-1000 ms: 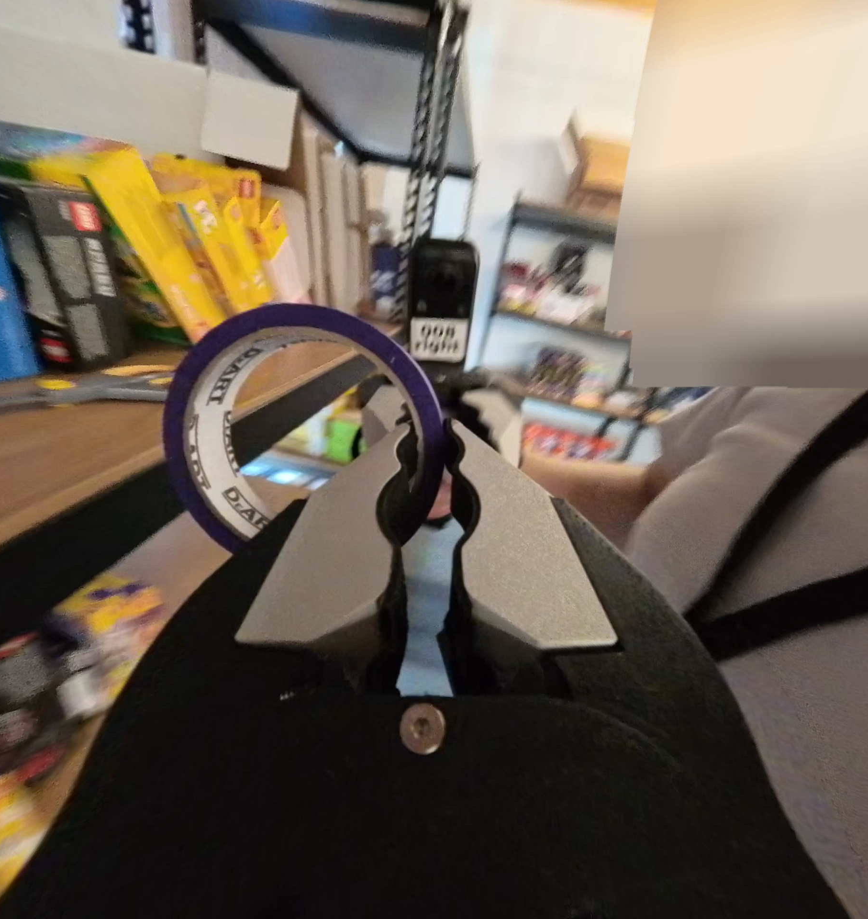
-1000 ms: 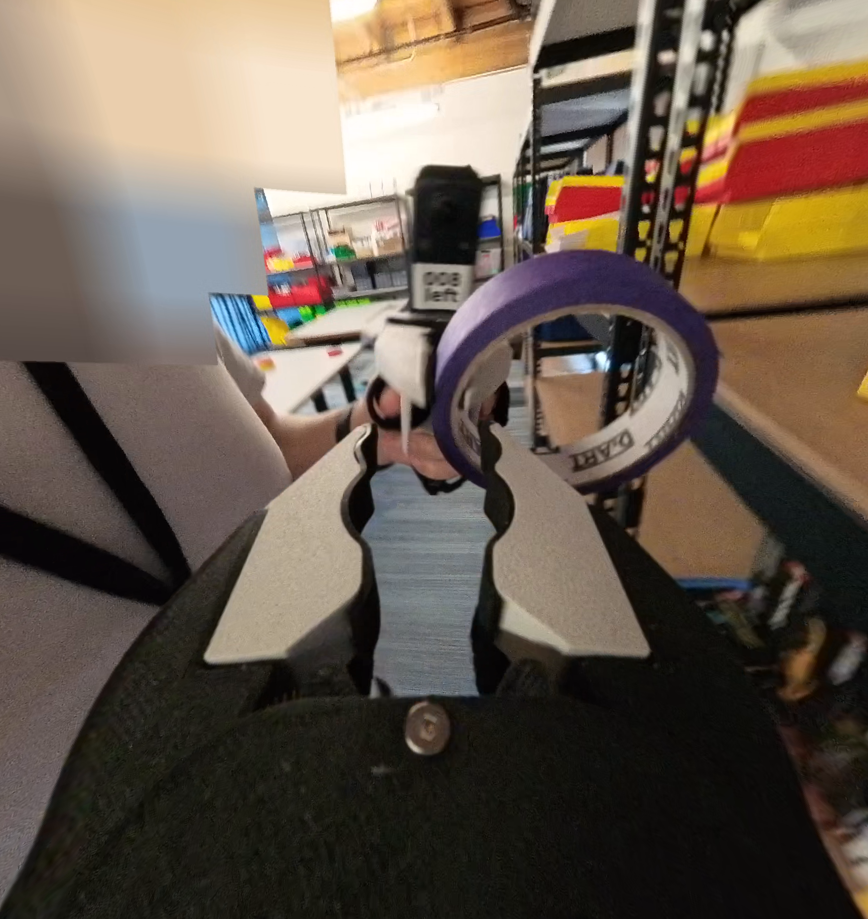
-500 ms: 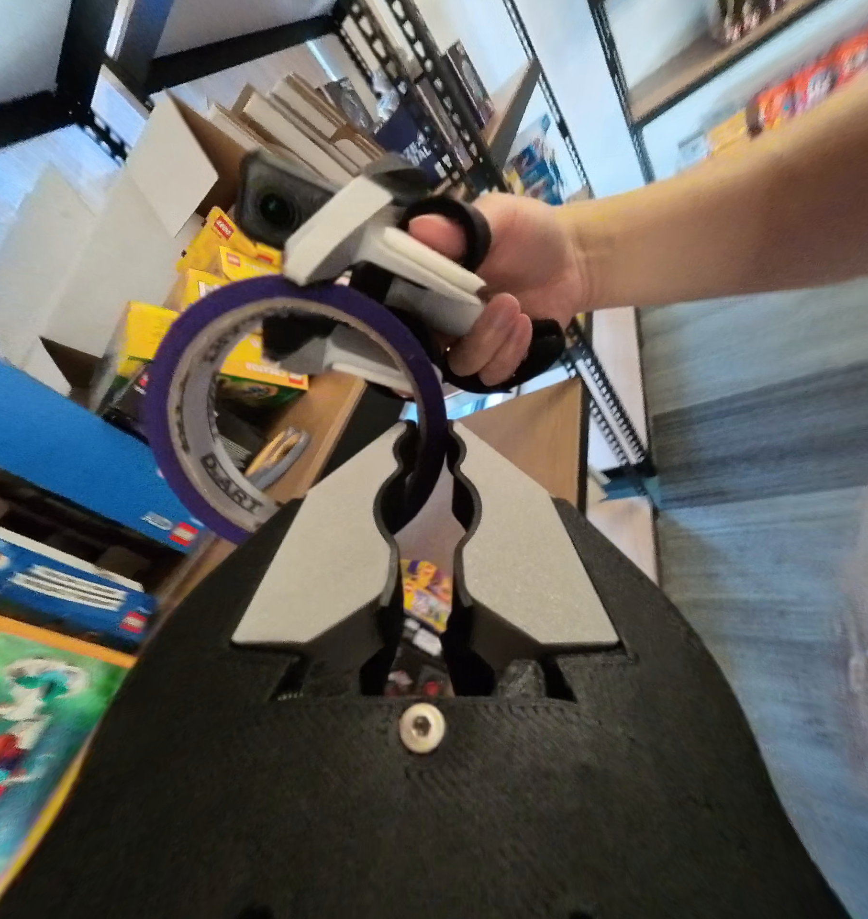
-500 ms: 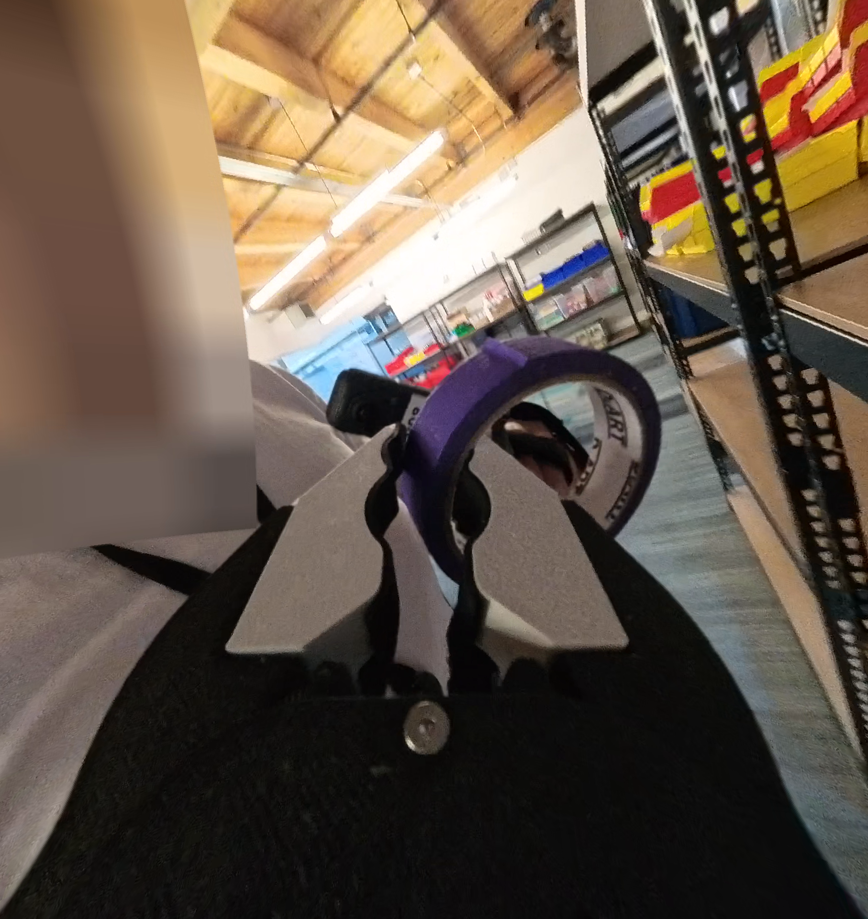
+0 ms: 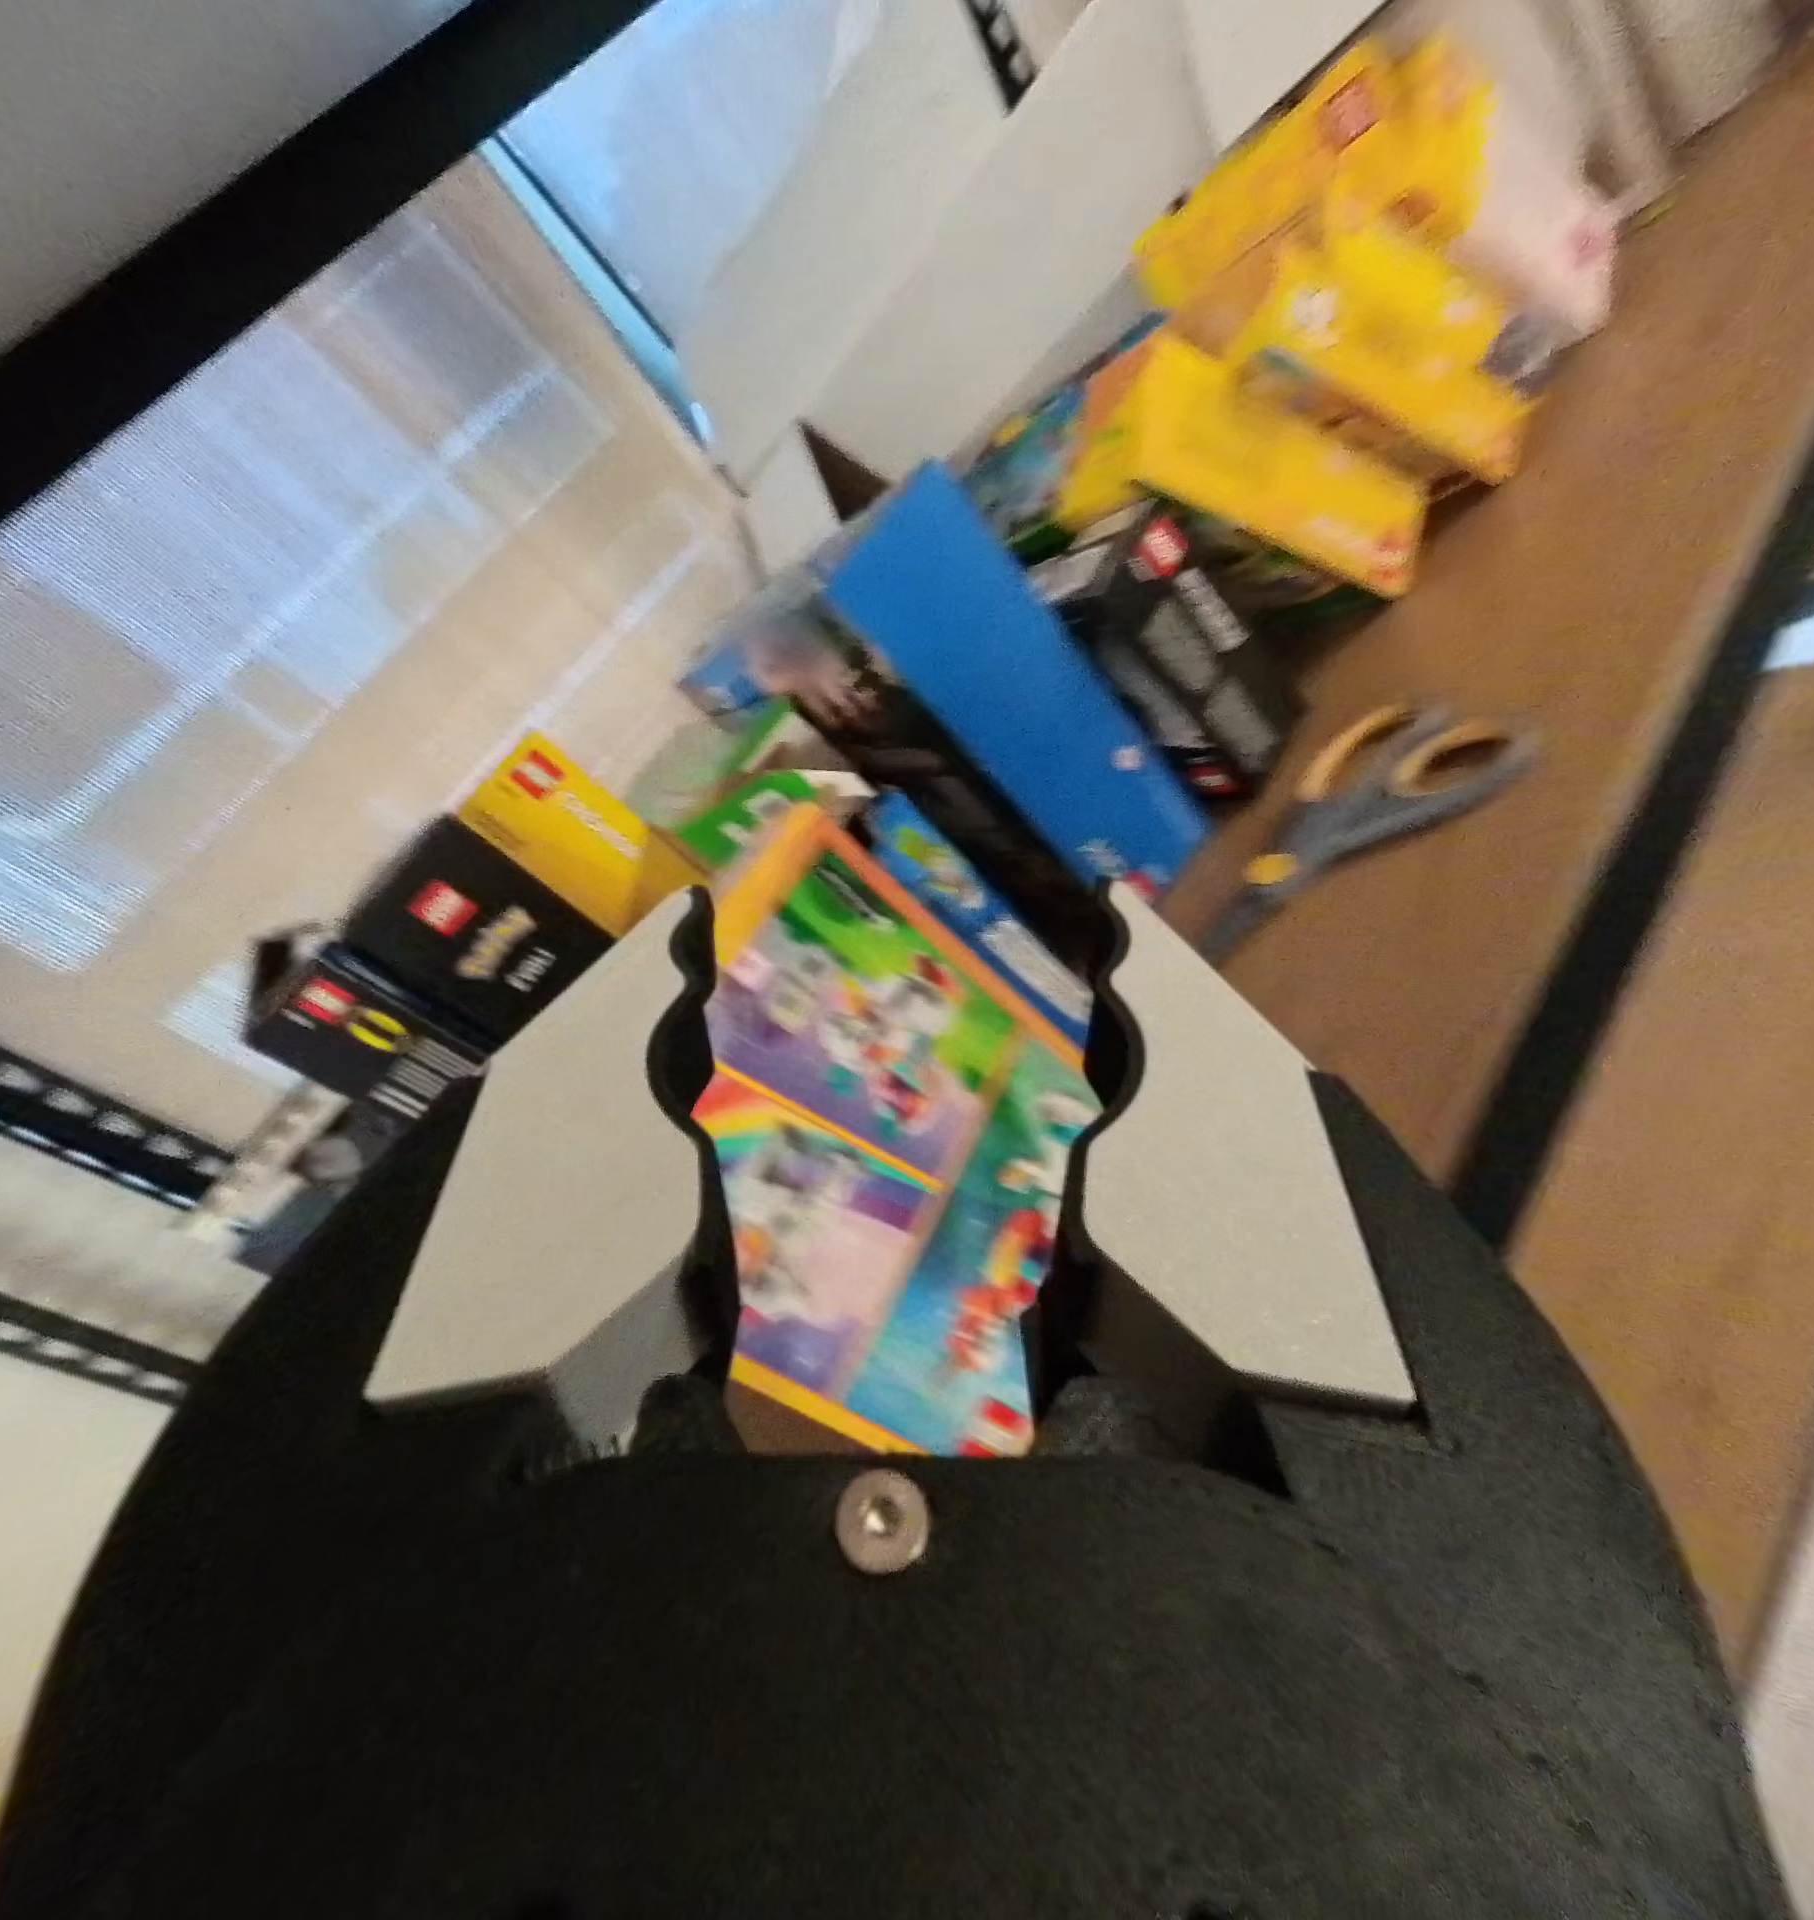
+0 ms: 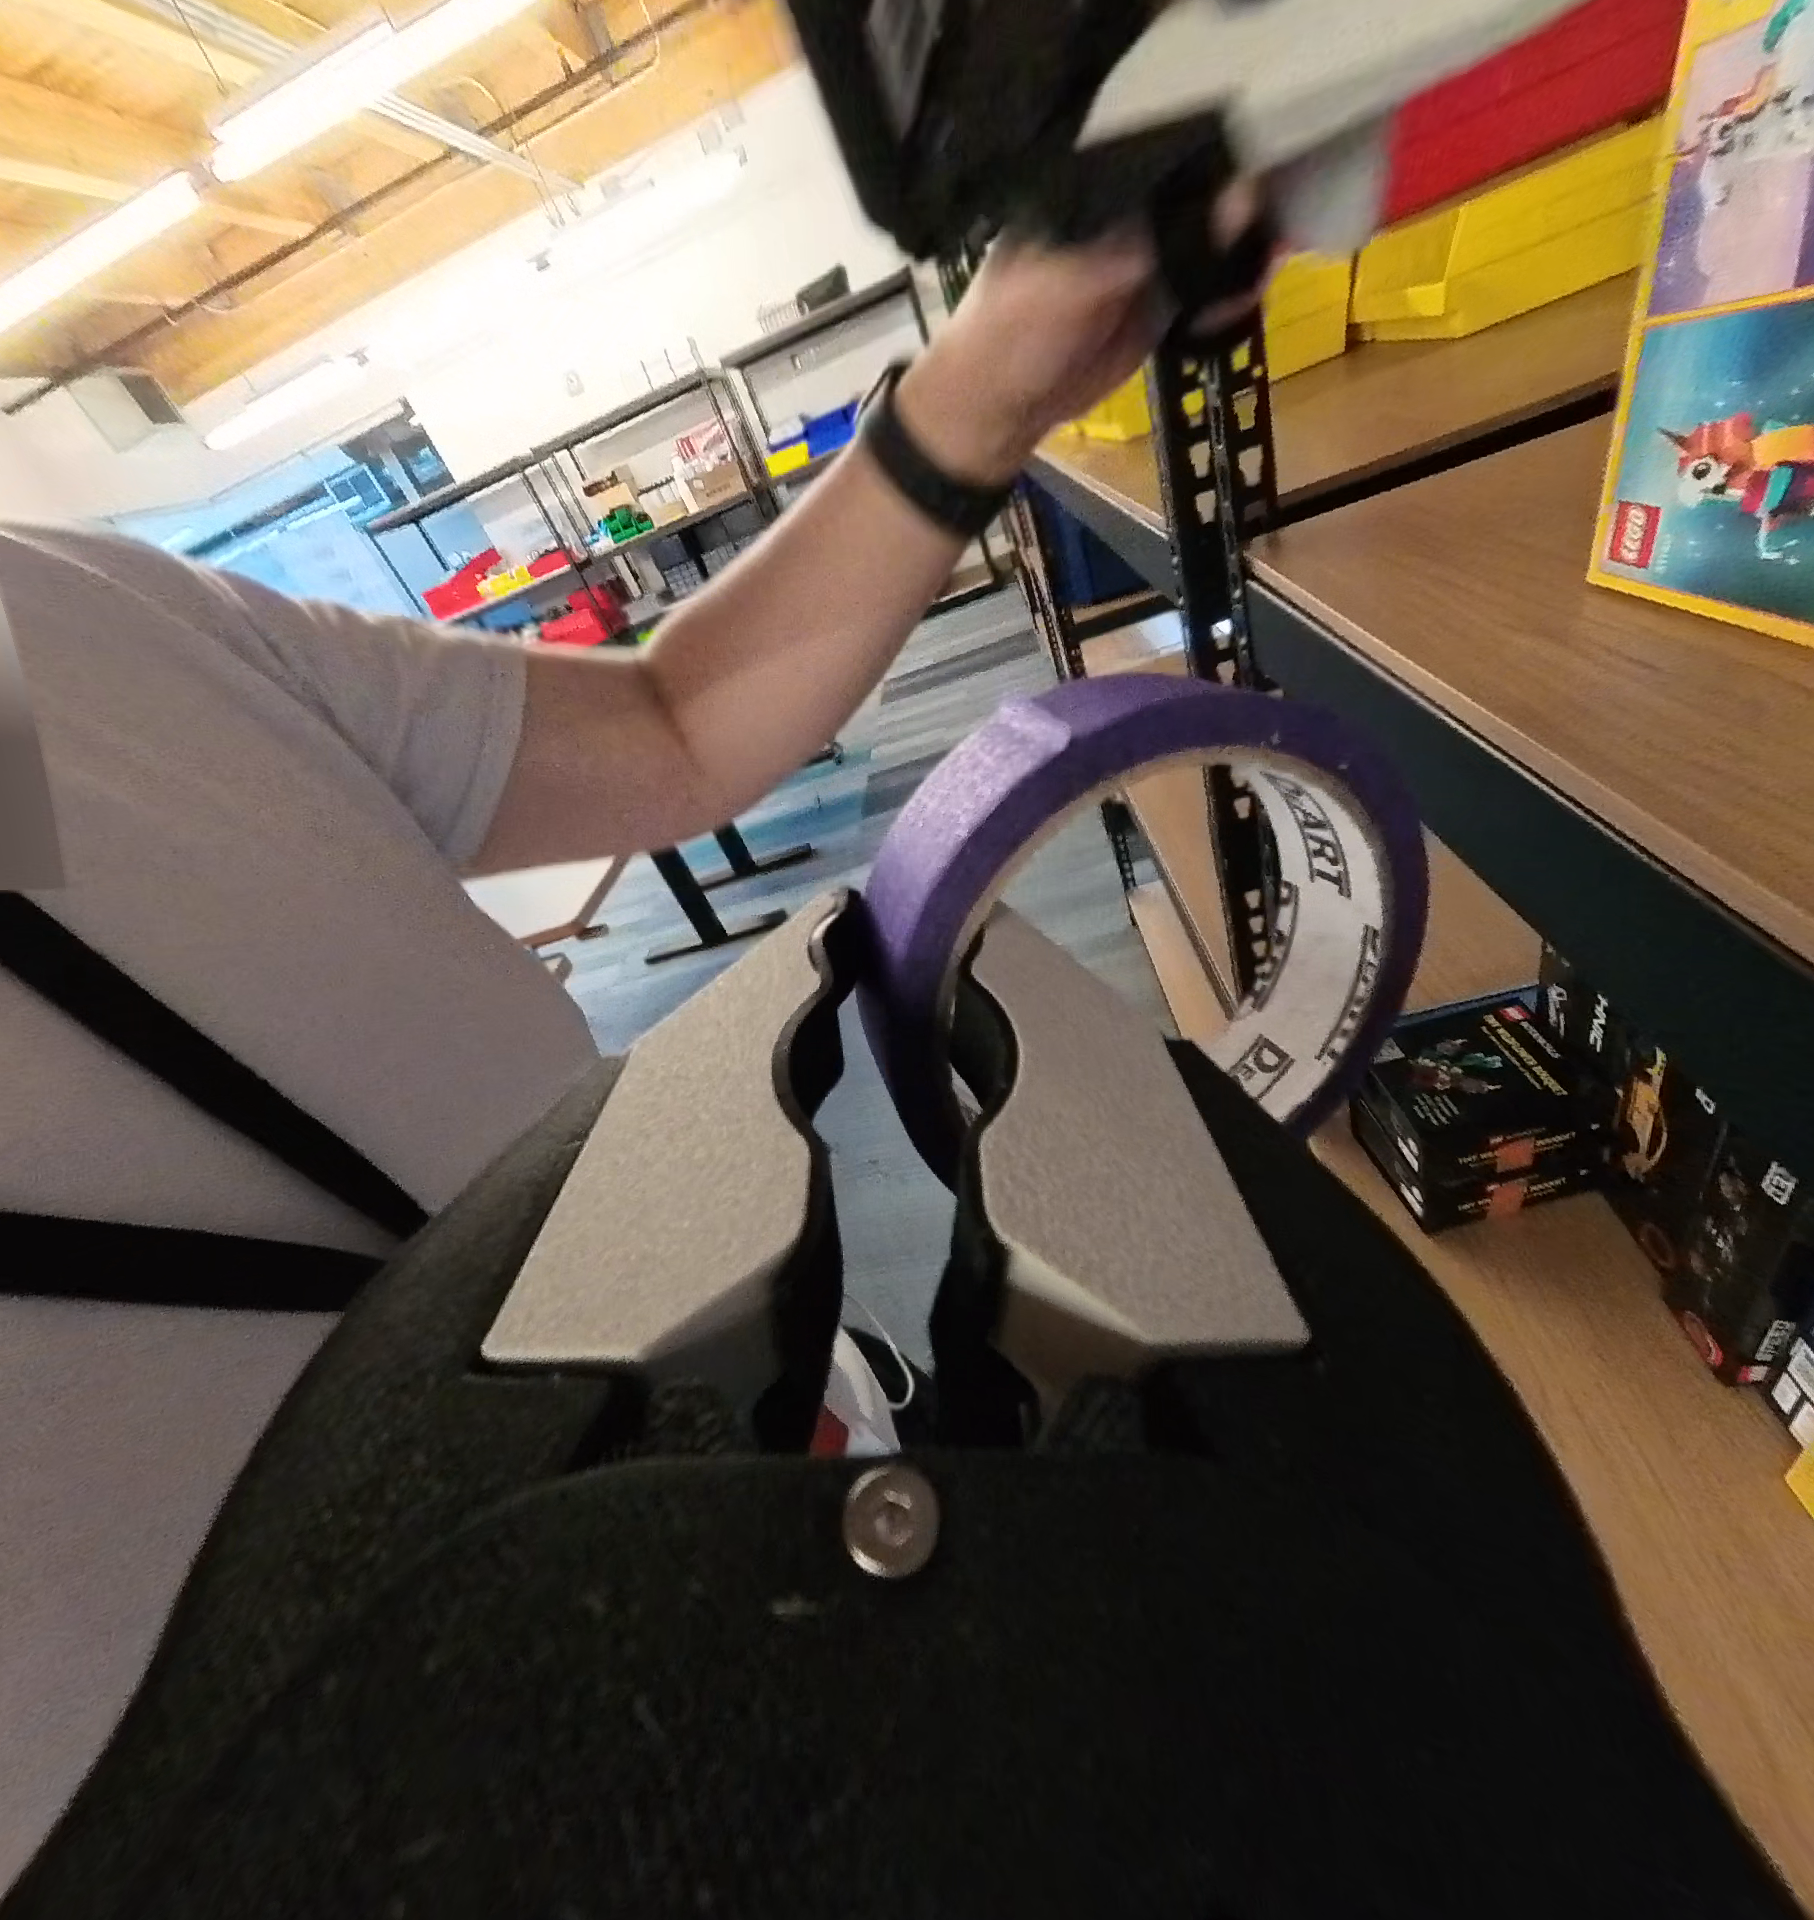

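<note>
My right gripper (image 6: 908, 935) is shut on the rim of a purple tape roll (image 6: 1142, 717) with a white printed core, holding it upright in the air beside a wooden shelf (image 6: 1609, 675). My left gripper (image 5: 901, 914) is open and empty, pointing at a colourful toy box (image 5: 861, 1091) lying on the shelf (image 5: 1568, 644). In the right wrist view the left gripper (image 6: 1038, 104) shows blurred at the top, held in a person's hand above the tape roll and apart from it.
Blue (image 5: 996, 665), black (image 5: 467, 935) and yellow boxes (image 5: 1329, 343) crowd the shelf, with grey scissors (image 5: 1381, 790) beside them. A colourful box (image 6: 1755, 364) stands on the shelf at right; black boxes (image 6: 1485, 1101) sit on the lower shelf. A black upright post (image 6: 1209, 499) stands behind the tape.
My left gripper has let go of the tape roll, opened and swung up toward the shelf boxes. My right gripper, open a second ago, closed on the roll and keeps it.
</note>
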Demonstrator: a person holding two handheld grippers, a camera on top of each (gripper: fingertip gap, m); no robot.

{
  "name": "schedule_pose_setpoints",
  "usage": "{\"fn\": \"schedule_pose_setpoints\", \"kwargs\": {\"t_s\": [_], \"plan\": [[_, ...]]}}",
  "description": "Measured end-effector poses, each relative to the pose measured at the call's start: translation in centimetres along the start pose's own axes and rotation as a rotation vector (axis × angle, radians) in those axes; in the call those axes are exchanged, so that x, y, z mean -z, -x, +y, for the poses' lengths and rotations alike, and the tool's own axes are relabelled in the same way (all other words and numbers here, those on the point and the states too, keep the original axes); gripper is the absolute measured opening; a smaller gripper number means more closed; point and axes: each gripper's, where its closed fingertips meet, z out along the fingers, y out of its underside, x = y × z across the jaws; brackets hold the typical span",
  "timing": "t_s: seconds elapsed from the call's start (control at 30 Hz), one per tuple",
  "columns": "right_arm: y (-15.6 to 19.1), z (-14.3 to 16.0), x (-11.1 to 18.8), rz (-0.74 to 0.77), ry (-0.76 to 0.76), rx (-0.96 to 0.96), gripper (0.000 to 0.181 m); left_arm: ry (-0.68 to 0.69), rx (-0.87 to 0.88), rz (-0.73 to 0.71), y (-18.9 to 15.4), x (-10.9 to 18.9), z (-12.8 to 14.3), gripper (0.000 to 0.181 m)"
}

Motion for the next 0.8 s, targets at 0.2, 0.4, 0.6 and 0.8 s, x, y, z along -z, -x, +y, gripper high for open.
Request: {"fn": "schedule_pose_setpoints", "kwargs": {"t_s": [0.2,0.4,0.6,0.8], "plan": [[-0.1,1.6,-0.2,0.052,0.053,0.029,0.013,0.156,-0.142,0.043,3.5,-6.4,2.2,0.063],[-1.1,3.0,1.4,0.099,0.031,-0.055,0.013,0.172,-0.043,0.041,3.0,-7.7,3.6,0.058],[-1.9,3.7,1.8,0.095,0.026,-0.099,0.014,0.071,0.108,0.024,3.4,-7.3,3.2,0.047],[-2.2,3.9,1.4,0.076,0.057,-0.092,0.014,0.113,0.046,-0.025,3.5,-7.7,3.5,0.046]]}}
